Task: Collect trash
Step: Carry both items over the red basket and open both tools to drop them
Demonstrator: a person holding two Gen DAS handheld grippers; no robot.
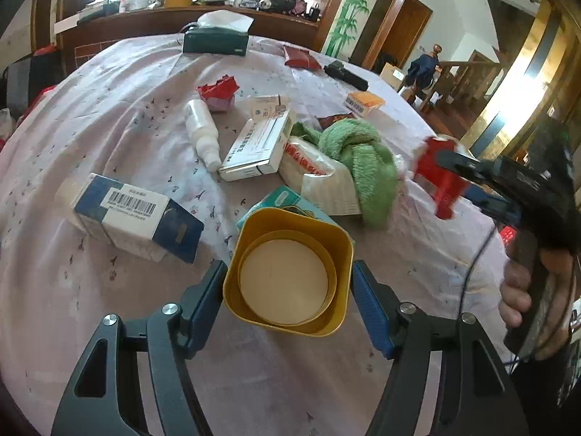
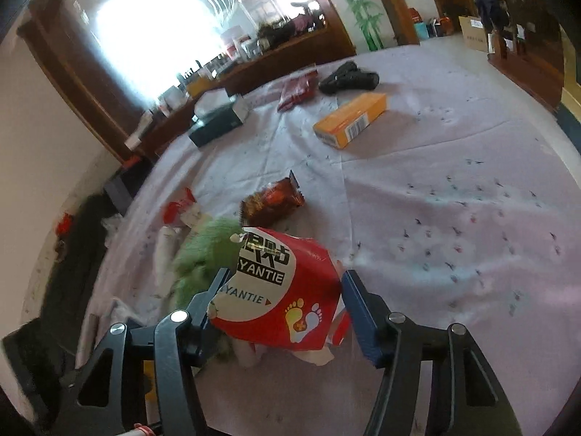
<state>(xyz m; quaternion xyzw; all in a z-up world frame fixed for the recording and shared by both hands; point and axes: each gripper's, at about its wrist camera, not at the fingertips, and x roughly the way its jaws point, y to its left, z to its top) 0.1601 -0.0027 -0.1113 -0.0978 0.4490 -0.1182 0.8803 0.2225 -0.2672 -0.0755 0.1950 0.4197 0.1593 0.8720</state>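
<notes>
Red packet [image 2: 287,290] between right gripper [image 2: 283,301] pads

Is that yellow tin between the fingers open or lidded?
Open. The yellow tin has no lid; the left wrist view looks straight into it, down to a pale round bottom.

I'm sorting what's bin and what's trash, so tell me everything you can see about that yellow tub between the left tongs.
The yellow tub is a glossy, rounded-square container, plastic or painted metal by its look. It is open-topped with a round inner ring and a pale cream disc at the bottom, otherwise empty. It stands upright on the pink tablecloth, against a teal packet behind it. The left tongs flank its sides, blue pads at its walls.
</notes>
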